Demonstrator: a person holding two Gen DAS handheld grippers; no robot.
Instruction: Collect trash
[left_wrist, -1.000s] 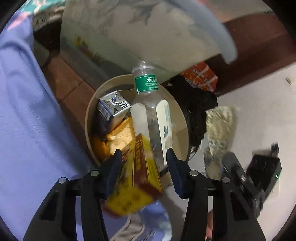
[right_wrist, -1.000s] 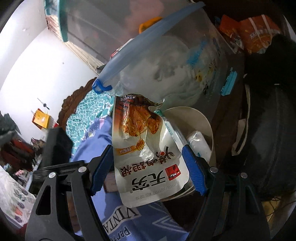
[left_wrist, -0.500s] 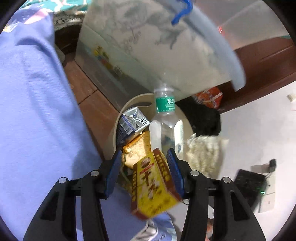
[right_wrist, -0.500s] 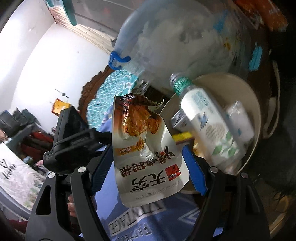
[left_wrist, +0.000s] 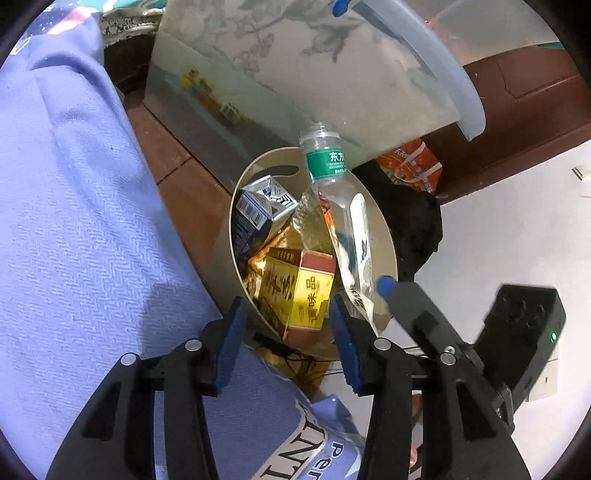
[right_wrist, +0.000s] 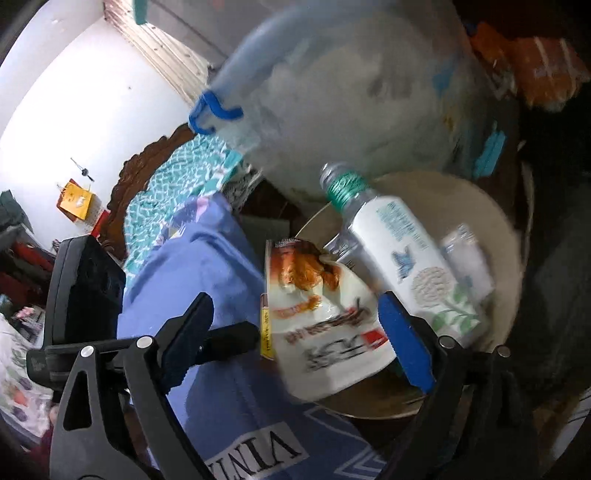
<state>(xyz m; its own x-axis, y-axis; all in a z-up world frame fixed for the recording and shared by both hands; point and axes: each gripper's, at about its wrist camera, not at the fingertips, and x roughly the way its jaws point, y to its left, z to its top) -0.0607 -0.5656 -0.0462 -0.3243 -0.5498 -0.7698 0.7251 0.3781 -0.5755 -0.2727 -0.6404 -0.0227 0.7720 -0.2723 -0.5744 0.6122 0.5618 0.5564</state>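
Note:
A round beige bin (left_wrist: 384, 236) holds a clear bottle with a green label (left_wrist: 327, 162), a grey carton (left_wrist: 264, 201) and a yellow and red box (left_wrist: 299, 291). My left gripper (left_wrist: 286, 306) hovers at the bin's near rim. Its jaws are closing with nothing pressed between the pads, and the box lies just beyond them. My right gripper (right_wrist: 295, 306) is opening over the bin (right_wrist: 491, 221). A white and orange snack pouch (right_wrist: 325, 321) tilts loose between its fingers, blurred, beside the bottle (right_wrist: 399, 240). The right gripper's blue fingertip (left_wrist: 384, 286) shows at the bin's right rim.
A clear storage tub with a blue rim (left_wrist: 332, 66) stands behind the bin on brown wood (left_wrist: 173, 173). An orange snack bag (left_wrist: 410, 166) and a black bundle (left_wrist: 417, 225) lie to the right. A person's blue garment (left_wrist: 81, 240) fills the left. White floor (left_wrist: 517, 221) lies to the right.
The yellow and red box has left my left fingers and lies in the bin. My right jaws have spread, and the pouch has tipped down towards the bin. Both grippers came closer to the bin.

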